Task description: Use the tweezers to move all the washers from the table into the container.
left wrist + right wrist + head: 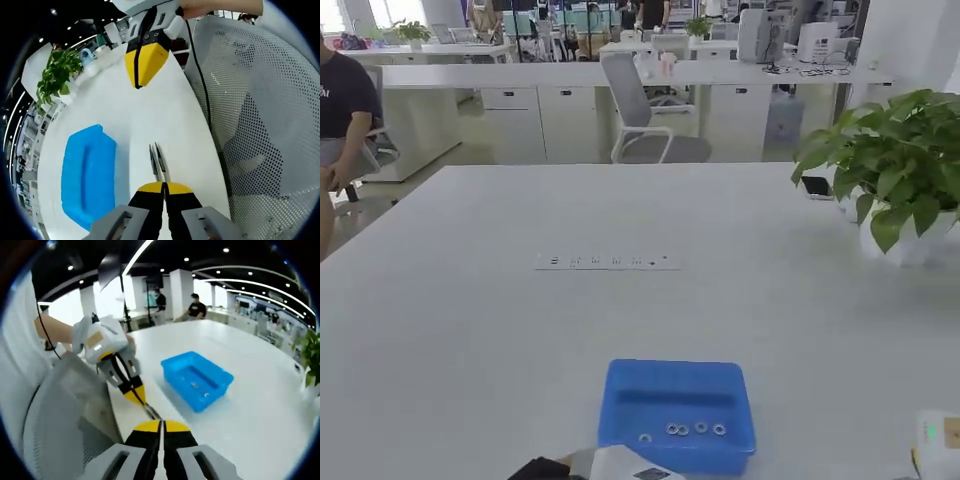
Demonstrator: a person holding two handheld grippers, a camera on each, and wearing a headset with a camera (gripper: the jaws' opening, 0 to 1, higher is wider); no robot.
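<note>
Several washers (700, 428) lie inside the blue container (612, 410) on the tabletop (470, 330). Your left gripper (162, 187), fingers pinching the tweezers (157, 160), is nearer; container lies leftward, long side parallel to the tips. Right gripper (162, 426) fingers pressed together, seemingly empty.

Open-plan office, desks (570, 75), swivel chair (638, 105)

A potted plant (895, 180) sits right of a power strip (608, 262) — office chair (640, 110) beyond.
</note>
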